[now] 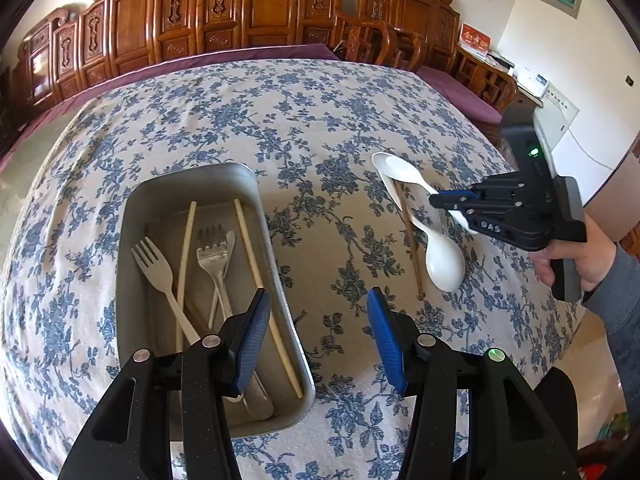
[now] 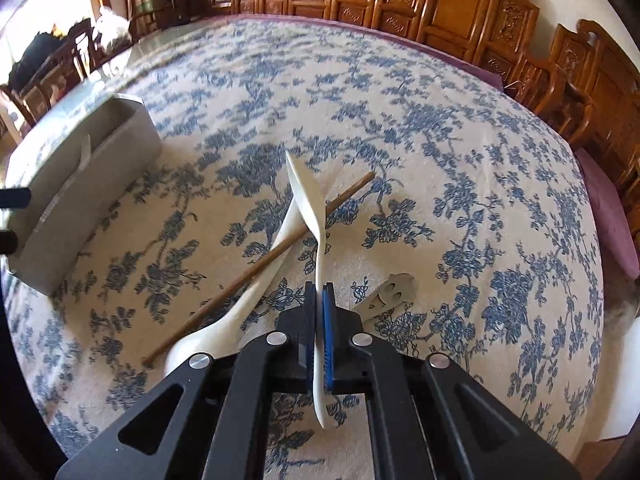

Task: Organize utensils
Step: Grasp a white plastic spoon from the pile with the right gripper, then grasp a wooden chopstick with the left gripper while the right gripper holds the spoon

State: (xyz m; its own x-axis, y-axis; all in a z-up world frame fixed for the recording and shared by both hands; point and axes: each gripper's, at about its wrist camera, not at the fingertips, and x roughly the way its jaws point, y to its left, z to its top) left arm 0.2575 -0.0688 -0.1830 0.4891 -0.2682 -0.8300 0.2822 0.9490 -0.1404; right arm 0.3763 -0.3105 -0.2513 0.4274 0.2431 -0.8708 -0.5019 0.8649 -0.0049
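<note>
A blue-flowered tablecloth (image 1: 320,120) fronts carved wooden panels (image 1: 224,12). The right gripper (image 2: 319,300) pinches a white spoon (image 2: 308,200); the left gripper (image 1: 318,320) gapes, holding nothing. Beside its left finger, the grey tray (image 1: 132,220) — its near end hidden.

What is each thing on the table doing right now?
Left tool: open, empty, above the tray.
Right tool: shut on a spoon.
Held spoon: lifted, gripped by its handle.
Other spoon: lying on the tablecloth.
Brown chopstick: lying under the spoons.
Tray: holds forks and chopsticks.
</note>
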